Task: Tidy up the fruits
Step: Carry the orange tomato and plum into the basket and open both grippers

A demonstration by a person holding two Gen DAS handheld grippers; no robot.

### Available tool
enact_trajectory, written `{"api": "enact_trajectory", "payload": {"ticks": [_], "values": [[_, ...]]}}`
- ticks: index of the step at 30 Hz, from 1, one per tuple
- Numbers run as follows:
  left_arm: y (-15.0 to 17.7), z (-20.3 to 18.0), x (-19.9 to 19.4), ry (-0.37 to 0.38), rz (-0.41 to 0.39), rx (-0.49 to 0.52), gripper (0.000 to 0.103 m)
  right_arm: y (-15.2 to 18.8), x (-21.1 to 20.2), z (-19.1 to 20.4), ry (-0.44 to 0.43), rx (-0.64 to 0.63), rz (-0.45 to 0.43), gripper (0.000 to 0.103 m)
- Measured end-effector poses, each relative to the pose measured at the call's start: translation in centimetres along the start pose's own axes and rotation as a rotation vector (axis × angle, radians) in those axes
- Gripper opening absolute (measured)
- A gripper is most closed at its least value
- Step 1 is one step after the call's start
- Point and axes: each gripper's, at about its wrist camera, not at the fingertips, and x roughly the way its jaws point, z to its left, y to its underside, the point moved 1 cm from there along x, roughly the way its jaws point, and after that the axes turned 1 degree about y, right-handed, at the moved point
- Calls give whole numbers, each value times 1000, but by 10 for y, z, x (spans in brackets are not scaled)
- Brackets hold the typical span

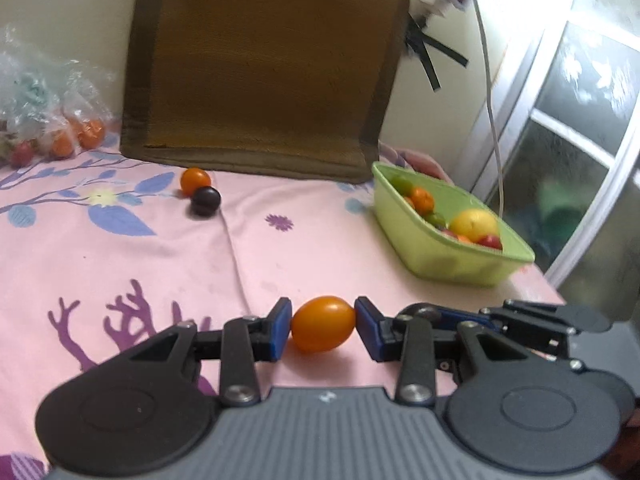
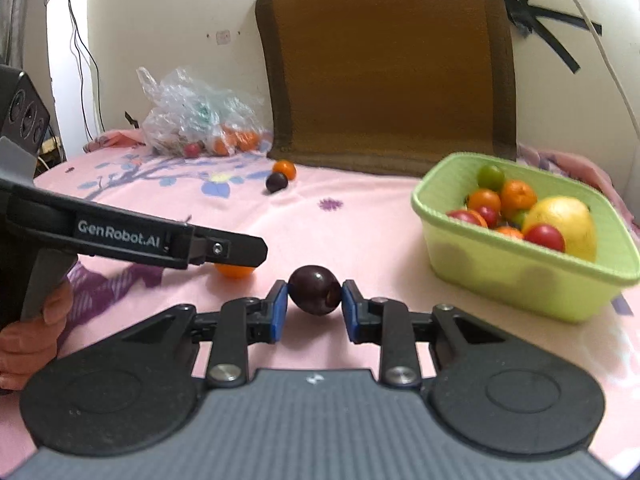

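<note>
My left gripper (image 1: pixel 322 316) is shut on a small orange fruit (image 1: pixel 323 328), blue pads pressing both its sides, low over the pink sheet. My right gripper (image 2: pixel 315 300) is shut on a dark plum (image 2: pixel 315 289). The right wrist view shows the left gripper (image 2: pixel 256 252) from the side at the left, the orange fruit (image 2: pixel 234 270) peeking out beneath it. A green basket (image 2: pixel 500 280) with several fruits stands to the right; it is also at the right of the left wrist view (image 1: pixel 460 264). An orange fruit (image 1: pixel 195 181) and a dark plum (image 1: pixel 205 200) lie touching on the sheet further back.
A brown cushion mat (image 2: pixel 384 68) leans on the wall behind. A clear plastic bag (image 2: pixel 192 120) with fruits lies at the back left. A hand (image 2: pixel 24 340) holds the left gripper's handle. A white cable (image 1: pixel 492 100) hangs by the window, right of the basket.
</note>
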Motion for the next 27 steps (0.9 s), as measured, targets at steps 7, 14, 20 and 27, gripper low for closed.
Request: {"api": "enact_trajectory", "payload": {"ticks": [7, 14, 20, 27], "values": [[4, -1, -3, -33, -23, 15, 37, 5, 2, 0, 2, -3, 29, 33], [5, -4, 1, -48, -12, 43, 41, 6, 2, -2, -12, 8, 32, 37], [5, -6, 3, -54, -7, 46, 42, 7, 2, -1, -11, 2, 33, 44], [7, -12, 3, -57, 4, 92, 42, 11, -2, 9, 15, -57, 37, 44]]}}
